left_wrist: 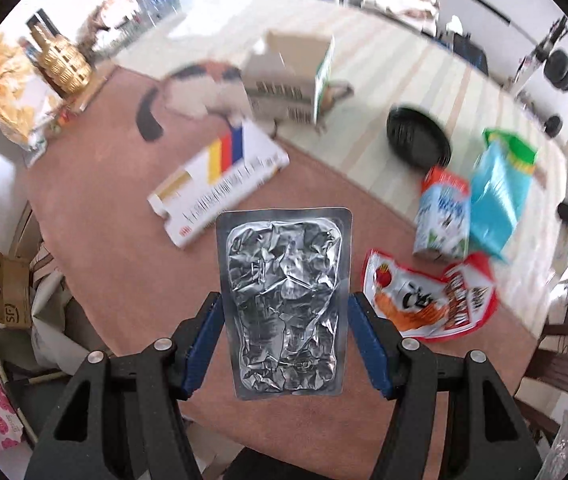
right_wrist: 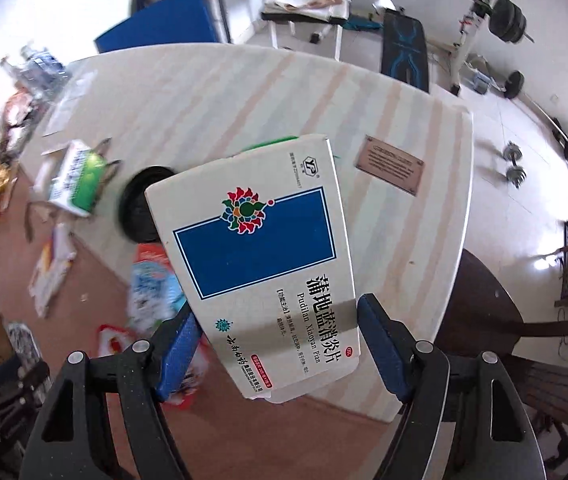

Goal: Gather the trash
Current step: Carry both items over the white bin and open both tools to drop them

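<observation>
Blue pads of the left gripper (left_wrist: 286,344) clamp both long edges of a crumpled silver foil pack (left_wrist: 284,304), holding it above a brown table (left_wrist: 123,280). Beyond it lie a white carton (left_wrist: 219,188), a red snack wrapper (left_wrist: 428,300), a small milk box (left_wrist: 442,216), a teal bag (left_wrist: 496,196) and a black dish (left_wrist: 418,136). The right gripper (right_wrist: 279,344) grips a white medicine box (right_wrist: 263,256) with a blue panel by its sides, above a pale striped tabletop (right_wrist: 404,220) where a brown plaque (right_wrist: 390,164) lies.
</observation>
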